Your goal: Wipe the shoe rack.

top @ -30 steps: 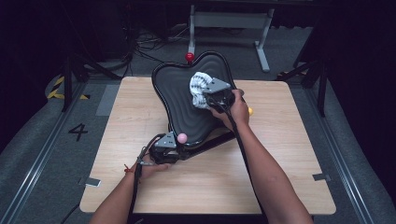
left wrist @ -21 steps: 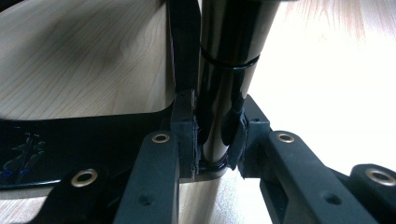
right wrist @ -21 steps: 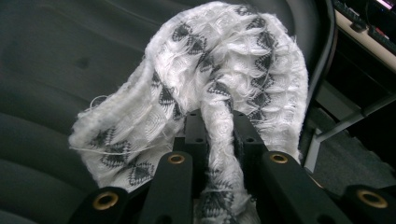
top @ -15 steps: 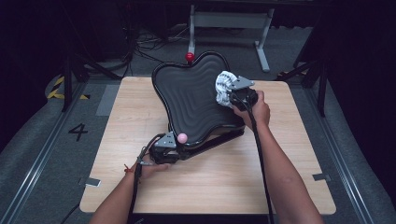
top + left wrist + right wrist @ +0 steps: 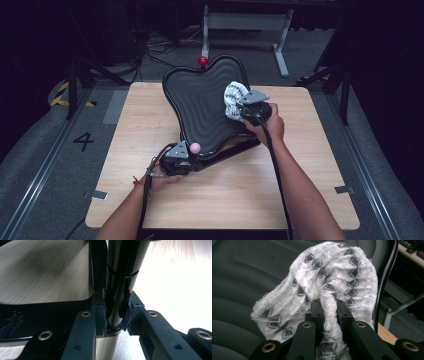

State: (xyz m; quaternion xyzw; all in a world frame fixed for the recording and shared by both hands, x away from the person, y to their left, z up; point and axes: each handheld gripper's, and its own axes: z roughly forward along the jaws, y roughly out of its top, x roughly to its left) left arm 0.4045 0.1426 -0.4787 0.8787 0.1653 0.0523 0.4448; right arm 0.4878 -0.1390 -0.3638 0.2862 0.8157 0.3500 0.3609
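A black wavy panel [image 5: 200,107] stands tilted on a dark frame on the wooden table [image 5: 310,170]. My right gripper [image 5: 241,110] is shut on a white cloth with a grey pattern [image 5: 233,96] and holds it against the panel's right edge. In the right gripper view the cloth [image 5: 332,272] bunches between the jaws of my right gripper [image 5: 329,310] and lies on the ribbed panel [image 5: 249,272]. My left gripper [image 5: 189,161] sits at the panel's lower end. In the left gripper view my left gripper [image 5: 116,312] is shut on a glossy black rod [image 5: 120,277] of the frame.
A pink ball [image 5: 195,147] sits at the panel's lower tip and a red ball [image 5: 202,61] at its top. Behind the table stands a grey metal stand [image 5: 247,22] with cables on the floor. The table's near half is bare wood.
My right gripper has carried the cloth from the panel's upper middle to the right, to its right edge, and slightly down. The left gripper has kept still.
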